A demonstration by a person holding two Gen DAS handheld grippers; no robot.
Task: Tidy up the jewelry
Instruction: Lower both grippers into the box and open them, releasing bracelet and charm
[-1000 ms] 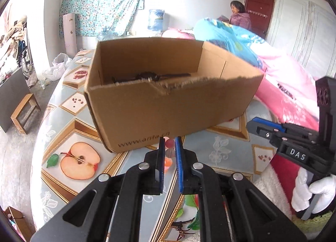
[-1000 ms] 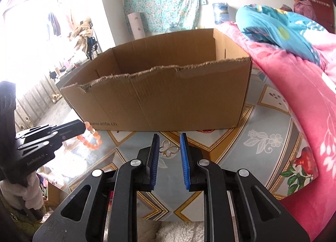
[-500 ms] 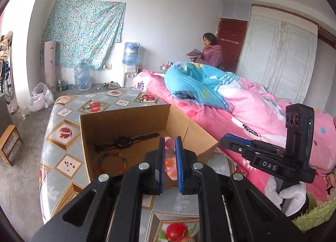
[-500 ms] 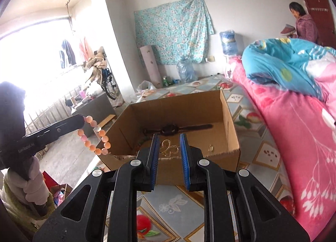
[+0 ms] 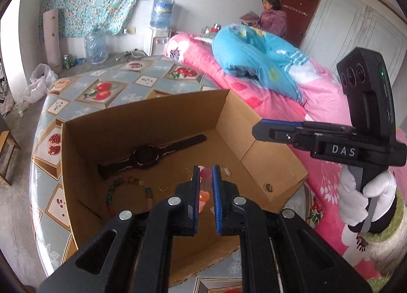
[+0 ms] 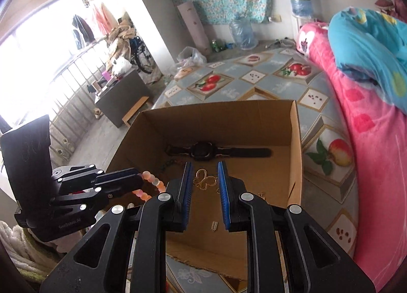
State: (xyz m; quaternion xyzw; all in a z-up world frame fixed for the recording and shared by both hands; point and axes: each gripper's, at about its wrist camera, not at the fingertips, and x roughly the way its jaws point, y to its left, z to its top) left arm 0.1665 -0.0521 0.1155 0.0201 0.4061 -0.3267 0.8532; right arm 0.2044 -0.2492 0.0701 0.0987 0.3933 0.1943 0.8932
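Both claws now over cardboard box (image 5: 267, 155) | left claw (image 5: 204, 186) pinching round beads (image 5: 203, 197) | right claw (image 6: 204, 186) spread

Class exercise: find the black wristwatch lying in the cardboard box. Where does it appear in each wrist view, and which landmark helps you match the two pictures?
Left wrist view: the black wristwatch lies diagonally on the box floor, left of centre, beyond the left claw.
Right wrist view: the watch lies horizontally near the box's far wall, at picture centre, beyond the right claw.
Shared landmark: the cardboard box itself.
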